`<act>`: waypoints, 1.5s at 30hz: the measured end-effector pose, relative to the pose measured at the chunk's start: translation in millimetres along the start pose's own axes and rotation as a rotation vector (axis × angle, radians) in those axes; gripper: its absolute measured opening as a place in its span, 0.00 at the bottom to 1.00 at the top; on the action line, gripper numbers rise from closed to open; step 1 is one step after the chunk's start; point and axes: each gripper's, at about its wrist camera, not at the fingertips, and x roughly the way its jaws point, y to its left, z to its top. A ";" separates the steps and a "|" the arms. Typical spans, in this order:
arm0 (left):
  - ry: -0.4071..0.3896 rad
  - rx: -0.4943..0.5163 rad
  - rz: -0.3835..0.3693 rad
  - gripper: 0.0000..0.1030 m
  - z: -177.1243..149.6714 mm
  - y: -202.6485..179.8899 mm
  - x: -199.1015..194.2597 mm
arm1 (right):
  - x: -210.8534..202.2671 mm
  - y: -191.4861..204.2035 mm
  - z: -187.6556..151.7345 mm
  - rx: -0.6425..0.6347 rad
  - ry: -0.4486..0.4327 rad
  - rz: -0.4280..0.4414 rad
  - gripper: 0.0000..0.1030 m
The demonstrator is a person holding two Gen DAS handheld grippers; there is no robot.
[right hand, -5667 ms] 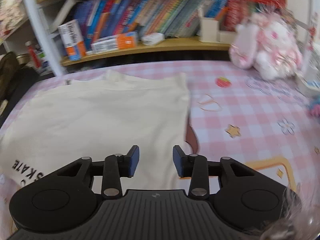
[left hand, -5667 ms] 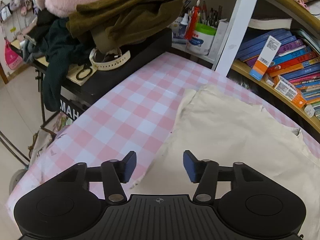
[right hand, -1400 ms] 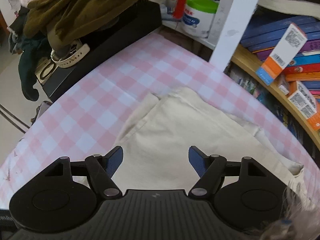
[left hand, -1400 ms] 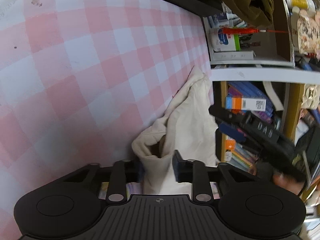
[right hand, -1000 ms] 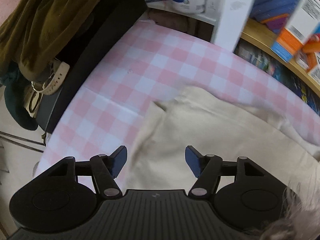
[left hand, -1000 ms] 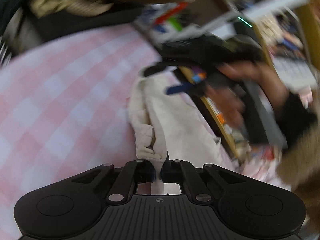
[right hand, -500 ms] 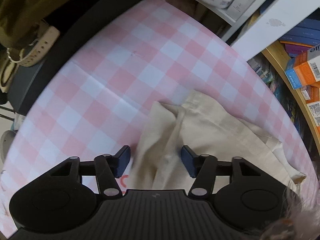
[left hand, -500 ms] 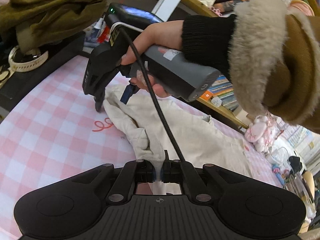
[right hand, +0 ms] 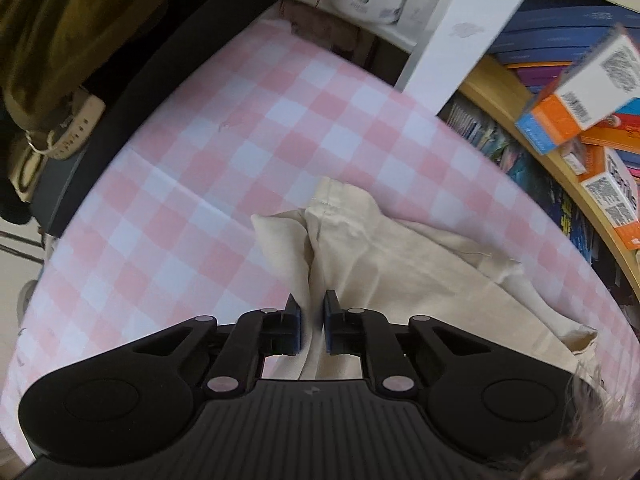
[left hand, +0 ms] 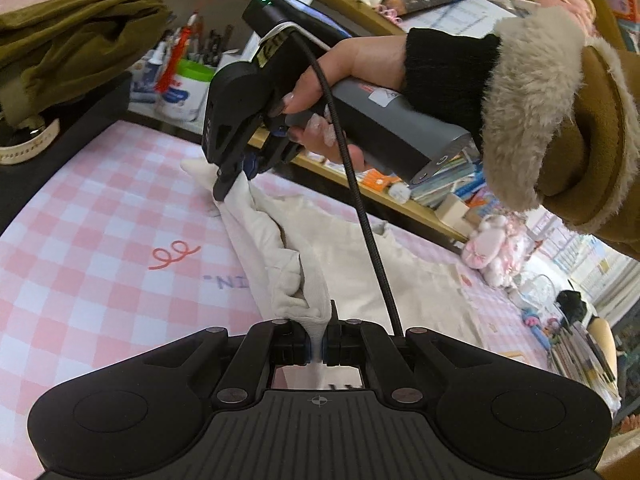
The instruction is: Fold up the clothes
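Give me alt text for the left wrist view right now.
The left gripper is shut on a bunched edge of a cream shirt lying on a pink checked tablecloth. Above it, a hand in a fur-cuffed sleeve holds the right gripper, which pinches the shirt further along the same edge; bookshelves stand behind.

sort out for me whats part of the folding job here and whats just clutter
In the job:
- cream garment
- left tool, shut on it
- right tool, shut on it
- pink checked cloth it lies on

Lying about:
- olive garment
- books
- plush toy
- white tub
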 end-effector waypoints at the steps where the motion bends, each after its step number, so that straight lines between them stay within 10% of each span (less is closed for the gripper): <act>1: -0.001 0.006 -0.008 0.03 0.1 -2.7 -1.0 | -4.4 -5.3 -1.5 0.007 -0.011 0.006 0.09; 30: 0.037 0.131 -0.187 0.03 5.6 -90.1 16.1 | -90.3 -137.9 -89.9 0.218 -0.195 0.013 0.09; 45: 0.071 0.175 -0.164 0.03 -22.1 -169.2 50.3 | -100.8 -234.3 -150.7 0.221 -0.298 0.090 0.09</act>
